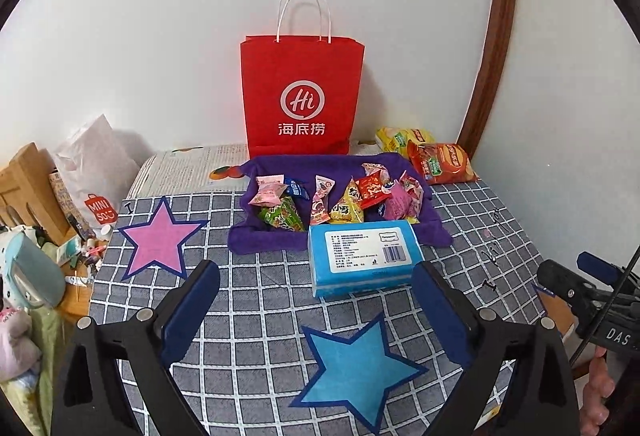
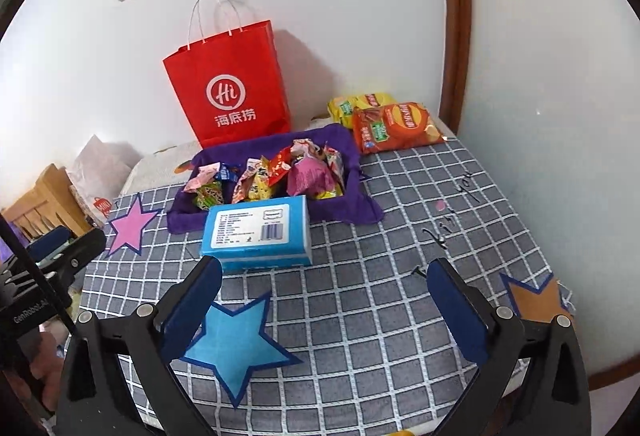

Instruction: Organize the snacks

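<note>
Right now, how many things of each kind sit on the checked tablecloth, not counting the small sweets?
Felt star patches: 3, pink, blue, orange-brown
Crisp bags: 2, yellow, orange-red
Blue tissue box: 1
Purple cloth tray: 1
Red paper carrier bag: 1
Total: 8

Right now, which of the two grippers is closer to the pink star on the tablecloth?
Left. The left gripper hovers with the pink star just ahead of its left finger. The right gripper is further right, beyond the blue star.
</note>
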Demonstrator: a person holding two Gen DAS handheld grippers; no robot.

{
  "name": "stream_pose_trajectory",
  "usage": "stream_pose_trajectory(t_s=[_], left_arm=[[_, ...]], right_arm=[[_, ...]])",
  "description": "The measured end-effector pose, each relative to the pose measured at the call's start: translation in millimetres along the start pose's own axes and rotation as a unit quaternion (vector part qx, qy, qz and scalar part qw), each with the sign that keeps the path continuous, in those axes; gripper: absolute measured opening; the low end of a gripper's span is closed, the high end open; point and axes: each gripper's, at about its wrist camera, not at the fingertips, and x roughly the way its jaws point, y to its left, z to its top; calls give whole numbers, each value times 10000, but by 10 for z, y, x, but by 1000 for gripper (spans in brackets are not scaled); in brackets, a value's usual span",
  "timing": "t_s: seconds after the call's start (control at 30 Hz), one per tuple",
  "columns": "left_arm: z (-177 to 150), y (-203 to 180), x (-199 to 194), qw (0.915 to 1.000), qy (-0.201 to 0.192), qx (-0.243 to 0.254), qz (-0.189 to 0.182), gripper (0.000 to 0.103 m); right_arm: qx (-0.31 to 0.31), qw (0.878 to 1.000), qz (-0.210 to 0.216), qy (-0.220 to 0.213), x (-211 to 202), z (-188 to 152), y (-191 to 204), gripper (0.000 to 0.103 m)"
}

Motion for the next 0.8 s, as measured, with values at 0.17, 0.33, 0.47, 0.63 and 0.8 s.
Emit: stream_pose_trajectory(t_s=[0.17,0.33,0.47,0.63,0.8], left_arm=[[-46,-61,-70,10000,-40,-72,-40,97],[-85,-98,-95,10000,-29,-70,-32,97],[-105,-118,-94,10000,0,-68,-9,97],[-110,-136,-103,10000,-8,-63,-25,97],[-109,-139,-118,10000,-22,-51,-34,97]], right_arm=[[-74,9999,-88,13,-64,-66,-30,101],[-41,9999,-135,31,-101,-106,-78,101],[-53,9998,-170,60,-124,-135,-95,101],[-76,9998,-187,44,-163,-162,-112,101],[-54,9998,-181,20,-191,-160,-149,101]])
